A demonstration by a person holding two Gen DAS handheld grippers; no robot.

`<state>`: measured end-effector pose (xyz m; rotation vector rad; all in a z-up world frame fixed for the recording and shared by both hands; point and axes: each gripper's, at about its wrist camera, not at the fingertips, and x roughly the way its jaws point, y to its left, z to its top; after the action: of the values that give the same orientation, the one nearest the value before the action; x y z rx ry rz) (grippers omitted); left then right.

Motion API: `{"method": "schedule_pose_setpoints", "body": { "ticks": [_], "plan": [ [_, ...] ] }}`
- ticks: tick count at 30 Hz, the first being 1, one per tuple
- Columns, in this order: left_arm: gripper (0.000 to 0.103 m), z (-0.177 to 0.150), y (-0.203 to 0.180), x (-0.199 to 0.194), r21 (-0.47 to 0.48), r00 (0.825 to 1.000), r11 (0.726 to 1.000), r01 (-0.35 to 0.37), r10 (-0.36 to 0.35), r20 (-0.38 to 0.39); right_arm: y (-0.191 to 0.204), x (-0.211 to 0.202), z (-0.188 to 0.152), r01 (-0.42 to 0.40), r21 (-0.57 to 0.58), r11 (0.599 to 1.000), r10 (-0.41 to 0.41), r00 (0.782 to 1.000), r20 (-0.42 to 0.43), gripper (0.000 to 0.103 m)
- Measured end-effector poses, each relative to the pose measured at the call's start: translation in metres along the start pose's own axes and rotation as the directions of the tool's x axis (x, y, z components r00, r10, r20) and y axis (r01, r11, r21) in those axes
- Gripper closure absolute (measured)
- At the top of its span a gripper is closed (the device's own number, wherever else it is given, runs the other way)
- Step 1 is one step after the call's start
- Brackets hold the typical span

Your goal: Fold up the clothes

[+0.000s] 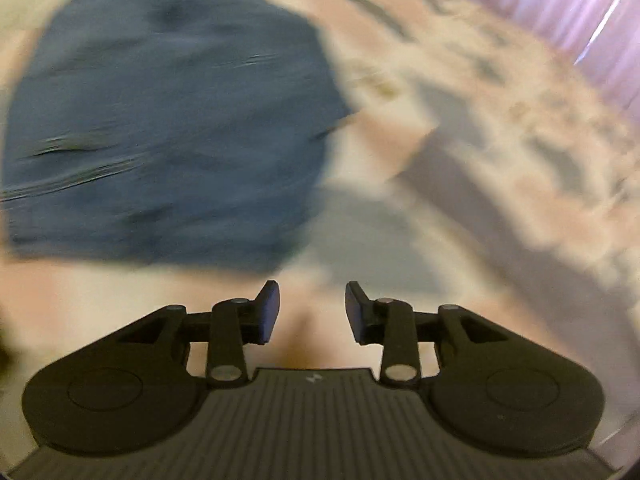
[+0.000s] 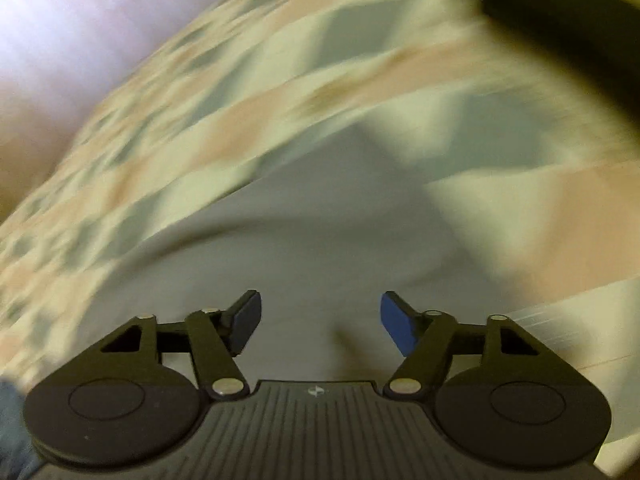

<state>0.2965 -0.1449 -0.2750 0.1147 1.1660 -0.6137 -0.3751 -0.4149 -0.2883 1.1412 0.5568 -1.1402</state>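
Left wrist view, blurred: a blue denim-like garment (image 1: 168, 120) lies on a pink, grey and cream patchwork bedspread (image 1: 460, 92). Left gripper (image 1: 312, 312), just short of the garment, and right gripper (image 2: 320, 322) gape empty. Blur suggests speed; a hurried pinch could snag bedspread too.

heavy motion blur | fisheye edge warp | soft, dim light

A home bedroom: patterned bedspread (image 1: 460, 92), pink curtain (image 1: 580, 8) behind.
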Motion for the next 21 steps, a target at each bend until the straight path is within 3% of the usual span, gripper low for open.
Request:
{"method": "schedule_pose_setpoints", "body": {
  "ticks": [1, 4, 10, 13, 14, 15, 17, 21],
  "plan": [
    [0.073, 0.013, -0.008, 0.023, -0.047, 0.998, 0.998, 0.051, -0.052, -0.024, 0.028, 0.018, -0.011, -0.060, -0.023, 0.998, 0.059, 0.998, -0.038, 0.042],
    [0.073, 0.046, -0.023, 0.087, -0.201, 0.978, 0.965, 0.170, -0.190, -0.085, 0.061, 0.050, -0.033, -0.130, 0.082, 0.988, 0.135, 0.989, -0.065, 0.045],
    [0.074, 0.057, -0.007, 0.149, -0.403, 0.968, 0.897, 0.182, -0.234, -0.085, 0.121, 0.112, -0.076, -0.242, 0.308, 0.920, 0.280, 0.956, -0.087, 0.045],
    [0.085, 0.056, -0.002, 0.156, -0.435, 0.971, 0.880, 0.193, -0.235, -0.046, 0.151, 0.143, -0.098, -0.288, 0.416, 0.862, 0.352, 0.932, -0.084, 0.044],
    [0.103, 0.057, -0.003, 0.155, -0.420, 0.972, 0.886, 0.196, -0.231, -0.035, 0.161, 0.154, -0.105, -0.302, 0.451, 0.840, 0.375, 0.923, -0.081, 0.049],
    [0.103, 0.059, -0.005, 0.149, -0.389, 0.973, 0.898, 0.206, -0.231, -0.018, 0.171, 0.164, -0.112, -0.315, 0.485, 0.816, 0.398, 0.914, -0.078, 0.073],
    [0.103, 0.062, -0.009, 0.134, -0.313, 0.971, 0.921, 0.232, -0.238, 0.020, 0.175, 0.173, -0.111, -0.300, 0.486, 0.820, 0.382, 0.921, -0.074, 0.100],
    [0.103, 0.064, 0.005, 0.090, -0.229, 0.958, 0.931, 0.285, -0.274, 0.081, 0.177, 0.157, -0.107, -0.322, 0.461, 0.827, 0.400, 0.913, -0.080, 0.101]
  ]
}}
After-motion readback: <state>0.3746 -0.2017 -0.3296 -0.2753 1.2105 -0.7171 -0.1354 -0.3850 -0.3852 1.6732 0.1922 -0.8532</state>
